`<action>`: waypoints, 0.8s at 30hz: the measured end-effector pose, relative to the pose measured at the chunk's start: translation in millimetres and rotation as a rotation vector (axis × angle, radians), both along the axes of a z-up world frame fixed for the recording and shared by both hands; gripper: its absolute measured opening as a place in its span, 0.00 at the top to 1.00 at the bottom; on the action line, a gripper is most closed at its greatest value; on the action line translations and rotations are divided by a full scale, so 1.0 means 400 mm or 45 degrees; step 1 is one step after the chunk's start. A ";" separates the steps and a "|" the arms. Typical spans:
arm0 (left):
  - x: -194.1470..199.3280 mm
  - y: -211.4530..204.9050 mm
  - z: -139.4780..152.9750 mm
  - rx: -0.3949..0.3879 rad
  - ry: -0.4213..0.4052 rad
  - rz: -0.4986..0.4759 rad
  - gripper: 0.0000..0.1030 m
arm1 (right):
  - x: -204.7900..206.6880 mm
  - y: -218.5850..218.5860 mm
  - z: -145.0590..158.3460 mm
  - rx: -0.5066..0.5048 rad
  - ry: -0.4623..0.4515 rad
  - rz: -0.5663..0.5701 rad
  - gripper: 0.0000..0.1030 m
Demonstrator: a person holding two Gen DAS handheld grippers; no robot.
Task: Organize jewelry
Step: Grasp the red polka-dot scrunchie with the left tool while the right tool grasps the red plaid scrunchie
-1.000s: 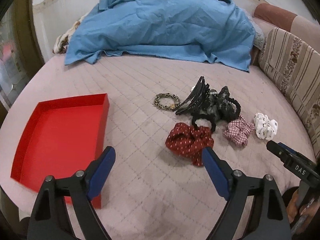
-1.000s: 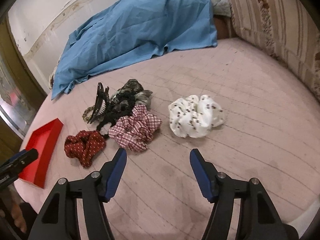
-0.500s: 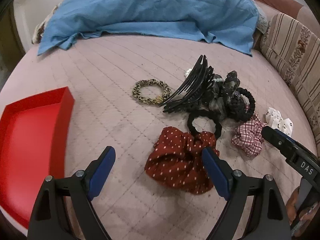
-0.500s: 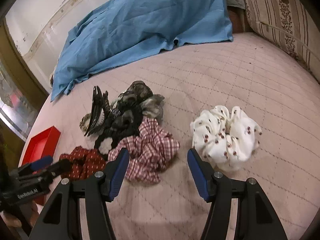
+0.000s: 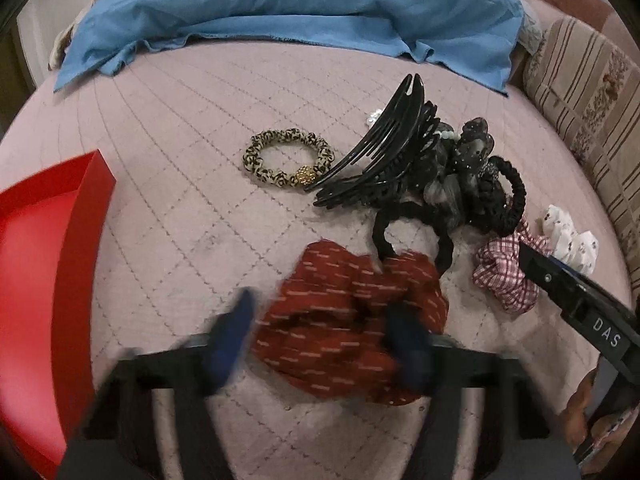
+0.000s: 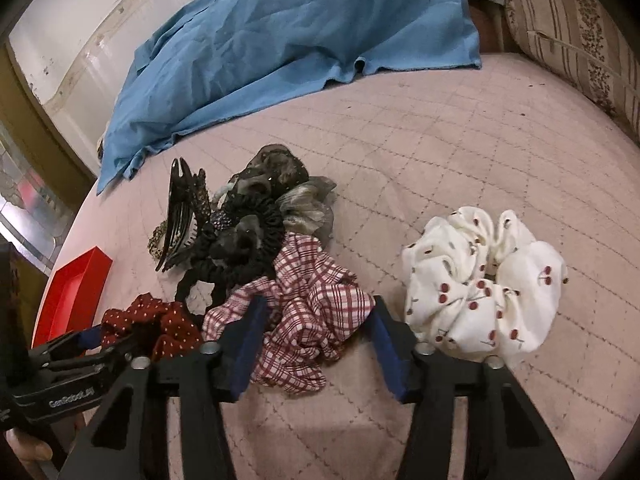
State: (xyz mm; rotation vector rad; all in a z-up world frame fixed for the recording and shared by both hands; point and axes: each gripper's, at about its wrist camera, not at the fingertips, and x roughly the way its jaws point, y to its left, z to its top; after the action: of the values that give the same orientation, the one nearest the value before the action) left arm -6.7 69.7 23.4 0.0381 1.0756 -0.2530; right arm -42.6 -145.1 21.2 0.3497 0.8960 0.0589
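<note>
My left gripper is open, its blurred blue fingers on either side of a dark red dotted scrunchie, which also shows in the right wrist view. My right gripper is open around a red-and-white plaid scrunchie, seen too in the left wrist view. A white cherry-print scrunchie lies to its right. A black claw clip, black and grey hair ties and a leopard hair tie lie behind. A red tray sits at the left.
Everything lies on a pink quilted bed. A blue cloth covers the far side. A striped floral cushion lines the right edge. The right gripper's finger reaches in at the left view's right side.
Both grippers have moved forward and down. The left now straddles the red scrunchie; the right now straddles the plaid scrunchie. Both jaws stay open.
</note>
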 end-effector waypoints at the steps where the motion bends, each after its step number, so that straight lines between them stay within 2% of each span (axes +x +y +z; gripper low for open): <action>1: -0.002 -0.005 0.002 0.010 0.000 -0.012 0.73 | 0.000 0.002 -0.002 0.002 0.002 0.004 0.61; 2: -0.003 -0.006 0.004 -0.006 0.008 -0.026 0.85 | 0.001 0.003 -0.004 0.005 0.006 0.009 0.65; 4: -0.006 -0.005 0.011 -0.035 0.026 -0.030 0.89 | 0.001 0.007 -0.005 0.017 0.012 0.019 0.81; 5: -0.011 -0.004 0.015 -0.043 0.027 -0.029 0.90 | 0.000 0.006 -0.005 0.024 0.012 0.022 0.84; 13: -0.074 0.033 0.097 -0.120 -0.022 -0.009 0.90 | -0.049 -0.002 0.024 0.120 0.006 -0.015 0.87; 24: -0.172 0.159 0.195 -0.154 -0.140 0.088 0.90 | -0.155 0.063 0.132 0.058 -0.079 0.051 0.87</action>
State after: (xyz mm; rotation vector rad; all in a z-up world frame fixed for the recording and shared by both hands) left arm -75.5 133.5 101.5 -0.0923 0.9486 -0.2506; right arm -104.6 -120.0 74.0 0.3703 0.8416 0.1266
